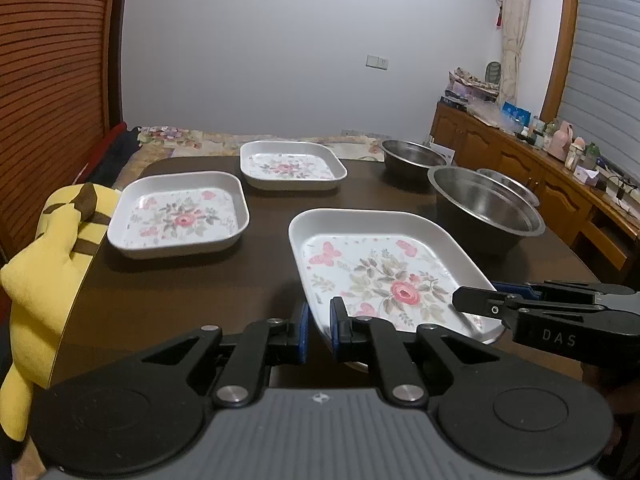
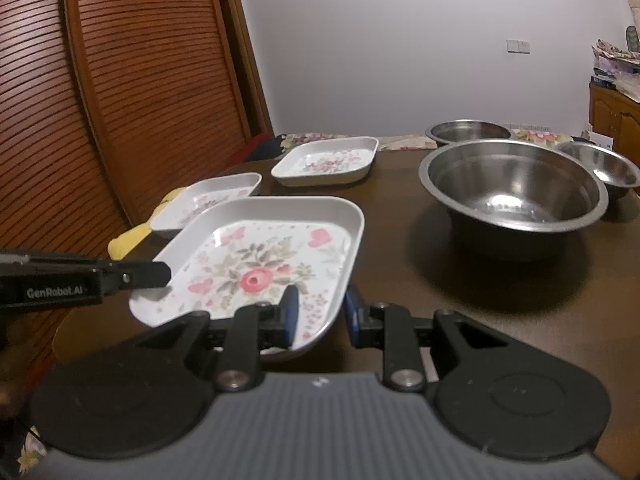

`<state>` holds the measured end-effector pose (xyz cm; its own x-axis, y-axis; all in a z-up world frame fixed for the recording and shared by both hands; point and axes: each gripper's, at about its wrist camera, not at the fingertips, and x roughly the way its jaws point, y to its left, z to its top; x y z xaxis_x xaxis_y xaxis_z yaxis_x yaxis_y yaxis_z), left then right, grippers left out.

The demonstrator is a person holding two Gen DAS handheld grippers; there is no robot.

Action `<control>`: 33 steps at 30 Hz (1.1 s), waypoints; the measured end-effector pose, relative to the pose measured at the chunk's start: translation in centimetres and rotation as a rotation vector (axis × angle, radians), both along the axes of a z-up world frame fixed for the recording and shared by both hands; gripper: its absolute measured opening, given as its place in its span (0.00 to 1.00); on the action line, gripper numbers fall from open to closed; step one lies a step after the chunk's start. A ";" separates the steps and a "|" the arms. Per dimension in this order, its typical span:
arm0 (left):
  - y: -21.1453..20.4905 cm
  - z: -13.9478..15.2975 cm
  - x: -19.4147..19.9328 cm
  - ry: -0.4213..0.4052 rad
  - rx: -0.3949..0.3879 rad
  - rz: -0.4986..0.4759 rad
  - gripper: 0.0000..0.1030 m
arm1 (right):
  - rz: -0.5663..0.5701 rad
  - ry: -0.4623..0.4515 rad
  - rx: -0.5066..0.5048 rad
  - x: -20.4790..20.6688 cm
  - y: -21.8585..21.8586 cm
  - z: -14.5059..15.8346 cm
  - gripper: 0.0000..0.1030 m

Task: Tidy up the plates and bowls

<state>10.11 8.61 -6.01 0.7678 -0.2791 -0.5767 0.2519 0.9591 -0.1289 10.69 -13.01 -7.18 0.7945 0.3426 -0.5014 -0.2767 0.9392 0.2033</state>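
Holding the near tray (image 1: 384,276) with both claws, I see it raised and tilted in the lower middle of each wrist view. My left gripper (image 1: 319,330) is clamped narrow on the tray's near left rim, one blue pad inside the wall and one outside. My right gripper (image 2: 318,314) pinches the near right rim the same way, its jaws slightly wider. In the left view the right gripper also reaches in from the right edge onto the tray's rim; in the right view the left one comes in from the left edge.

On the dark table (image 1: 192,292), a second tray (image 1: 178,220) sits left of centre and a third tray (image 1: 292,166) lies beyond it, upper middle of the left view; they are apart from each other. Right of the held tray stands a big steel bowl (image 2: 514,188). A far bowl (image 2: 468,131) sits behind it and a small bowl (image 2: 600,168) just beside it toward the right edge. All three bowls are upright.

A yellow plush (image 1: 44,264) rests at the table's left edge, near the second tray.
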 end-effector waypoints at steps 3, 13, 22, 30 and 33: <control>0.1 -0.3 -0.5 0.004 -0.001 0.001 0.12 | 0.000 0.004 0.001 -0.6 0.0 -0.3 0.26; 0.0 -1.9 -1.2 0.033 0.002 0.000 0.12 | -0.008 0.029 -0.002 -1.8 0.0 -1.2 0.26; 0.3 -2.6 -1.0 0.049 0.006 0.001 0.11 | -0.008 0.056 -0.005 -1.9 0.4 -1.9 0.26; 0.1 -3.0 -1.0 0.055 0.019 -0.001 0.11 | -0.004 0.053 0.002 -1.9 0.3 -2.2 0.26; 0.1 -3.0 -0.9 0.057 0.018 0.000 0.11 | -0.003 0.049 0.002 -2.0 0.4 -2.2 0.26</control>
<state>9.24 8.70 -9.00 0.7334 -0.2680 -0.6248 0.2445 0.9615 -0.1254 8.72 -12.66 -9.40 0.7702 0.3414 -0.5388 -0.2638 0.9396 0.2182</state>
